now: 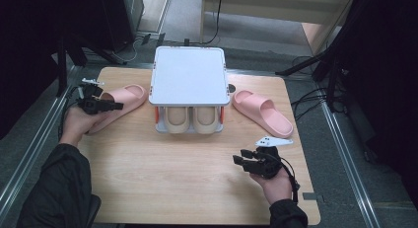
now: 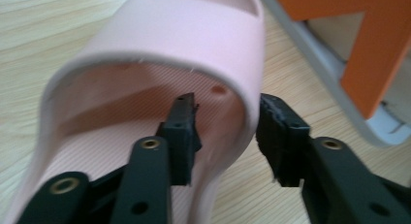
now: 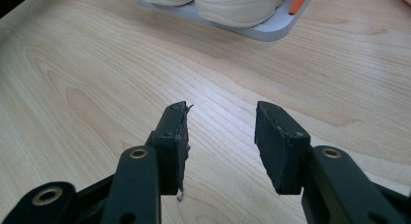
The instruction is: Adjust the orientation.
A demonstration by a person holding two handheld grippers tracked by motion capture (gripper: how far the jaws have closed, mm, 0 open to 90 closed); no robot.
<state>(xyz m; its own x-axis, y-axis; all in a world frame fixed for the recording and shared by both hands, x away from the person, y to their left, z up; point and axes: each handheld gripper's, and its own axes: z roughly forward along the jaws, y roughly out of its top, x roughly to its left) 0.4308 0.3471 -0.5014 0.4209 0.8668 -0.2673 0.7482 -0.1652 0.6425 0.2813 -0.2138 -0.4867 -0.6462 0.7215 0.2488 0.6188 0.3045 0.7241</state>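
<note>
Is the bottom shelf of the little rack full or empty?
Full: two beige slippers sit side by side under the rack top.

Left tool (image 2: 225, 136) seemingly parted; right tool (image 3: 220, 146) spread.

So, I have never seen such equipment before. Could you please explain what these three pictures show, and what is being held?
A person sits at a wooden table with a hand-held two-jaw gripper in each hand. One picture looks down from above; the other two come from cameras riding on the grippers. In the middle stands a small white shoe rack with beige shoes underneath. A pink slipper lies on each side. The left gripper has its jaws around the edge of the left slipper, not yet closed. The right gripper is open over bare table.
</note>
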